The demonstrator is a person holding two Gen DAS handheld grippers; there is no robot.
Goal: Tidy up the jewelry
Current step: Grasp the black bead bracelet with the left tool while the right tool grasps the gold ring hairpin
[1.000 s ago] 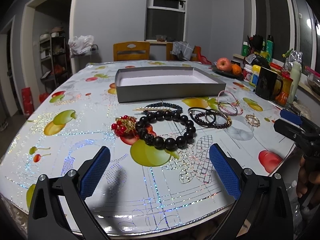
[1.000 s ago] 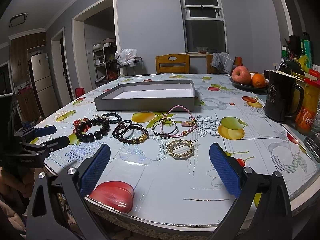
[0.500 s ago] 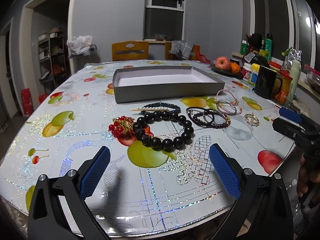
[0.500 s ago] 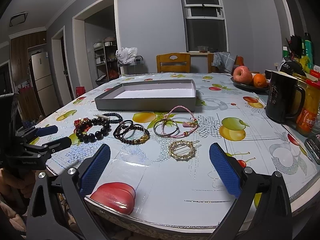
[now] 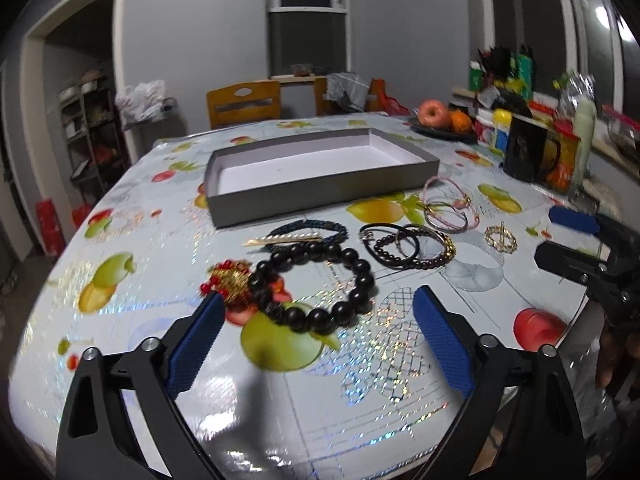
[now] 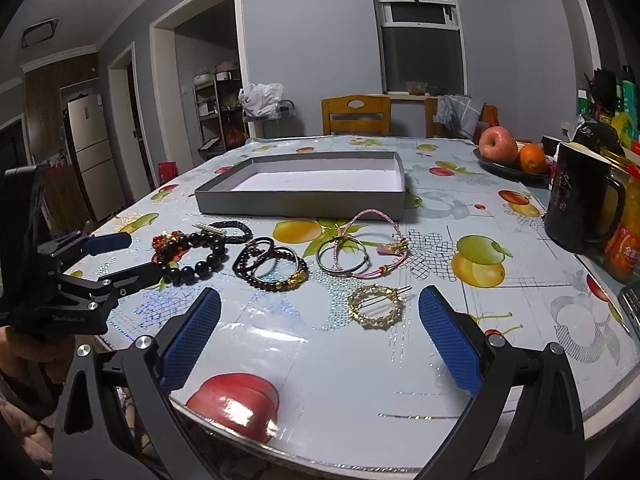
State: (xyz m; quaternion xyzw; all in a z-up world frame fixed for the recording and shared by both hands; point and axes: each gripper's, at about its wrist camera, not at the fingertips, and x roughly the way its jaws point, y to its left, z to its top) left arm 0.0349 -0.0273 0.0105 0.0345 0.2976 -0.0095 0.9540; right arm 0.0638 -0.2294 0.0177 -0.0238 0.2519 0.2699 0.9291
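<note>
The black bead bracelet [image 5: 316, 284] lies on the bench [image 5: 140, 360] just ahead of the left gripper [image 5: 316, 340], whose jaws are closing with nothing yet between them. Hard, rounded, slippery beads are likely (the strand probably elastic), so one side of the ring should be pinched. The right gripper [image 6: 318, 340] is held wide and empty.

A shallow box [image 6: 300, 200] lies on the table [image 6: 500, 300] with the jewelry in a row before it. In the right wrist view, from left to right lie a large-bead bracelet [image 6: 194, 254] touching a beaded ornament [image 6: 166, 242], a braided bracelet [image 6: 232, 230] with a hair clip [image 6: 210, 229] just behind them, a cluster of bracelets [image 6: 272, 266], cord bracelets and bangles [image 6: 360, 250], and nearer the table's edge a round hair clip [image 6: 376, 306]. Right of the box stand a fruit plate [image 6: 512, 170] and, nearer, a mug [image 6: 580, 196].
</note>
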